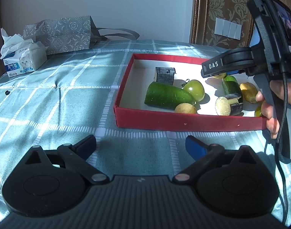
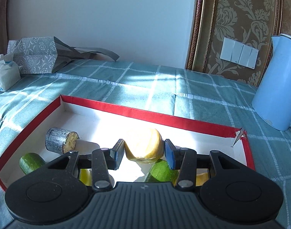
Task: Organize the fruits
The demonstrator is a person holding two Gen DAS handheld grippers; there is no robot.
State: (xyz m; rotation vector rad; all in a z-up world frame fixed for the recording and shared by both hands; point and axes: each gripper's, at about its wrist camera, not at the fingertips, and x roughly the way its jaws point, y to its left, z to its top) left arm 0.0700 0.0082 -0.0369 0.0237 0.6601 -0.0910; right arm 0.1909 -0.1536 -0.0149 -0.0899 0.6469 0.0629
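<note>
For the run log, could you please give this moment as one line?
right tool: shut on yellow fruit piece, above red box | left tool: open, over tablecloth, holding nothing

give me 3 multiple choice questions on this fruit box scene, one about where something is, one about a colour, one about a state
1. Where is the tissue box?
A. inside the red box
B. on the checked cloth, left of the red box
C. on top of the kettle

2. What colour is the kettle?
A. light blue
B. red
C. black

3. What is the right tool doing?
A. hanging open over bare cloth
B. shut on a yellow fruit piece
C. shut on the tomato

Answers: 1 B, it sits beside the patterned bag, well left of the red box. 2 A, its body is pale blue. 3 B, the yellow fruit piece sits between its pads above the box, while the left tool is open.
</note>
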